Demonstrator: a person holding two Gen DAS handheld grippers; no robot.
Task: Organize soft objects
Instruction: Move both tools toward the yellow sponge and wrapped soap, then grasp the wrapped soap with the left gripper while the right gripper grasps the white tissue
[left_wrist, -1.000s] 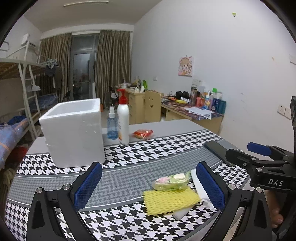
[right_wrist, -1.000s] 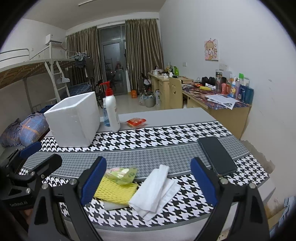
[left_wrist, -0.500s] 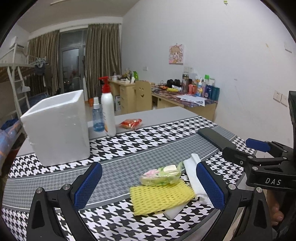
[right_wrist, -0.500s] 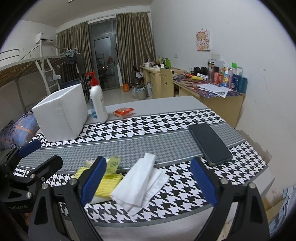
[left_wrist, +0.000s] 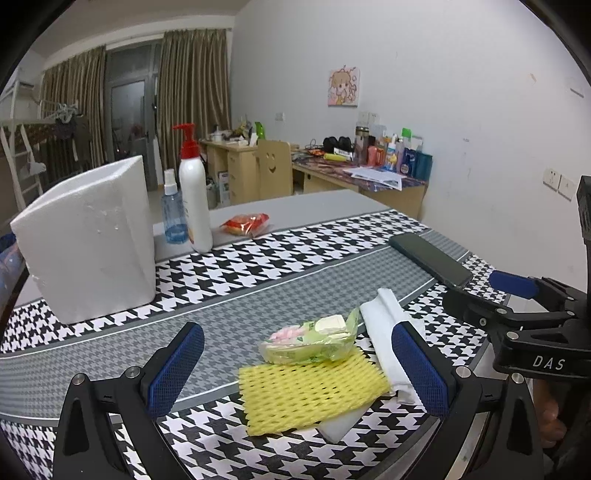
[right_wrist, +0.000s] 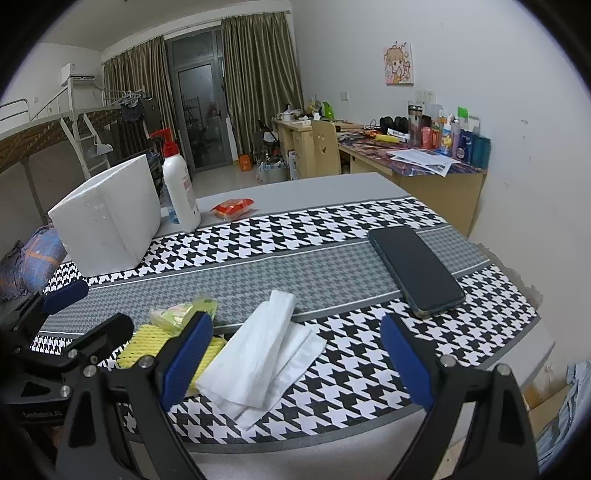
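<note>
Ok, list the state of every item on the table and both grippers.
left gripper: open, empty
right gripper: open, empty
foam box: upright
pump bottle: upright
yellow foam net: flat
green plastic packet: lying on net
white tissue: folded
phone: screen dark

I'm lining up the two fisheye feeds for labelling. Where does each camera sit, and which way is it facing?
Left wrist view: sits behind the open left gripper, low at the table's near edge, facing the yellow foam net and green packet; the right gripper shows at its right.
Right wrist view: sits behind the open right gripper, facing the white folded cloth and phone; the left gripper shows at its left.
Both share the white foam box, pump bottle and cloth.
</note>
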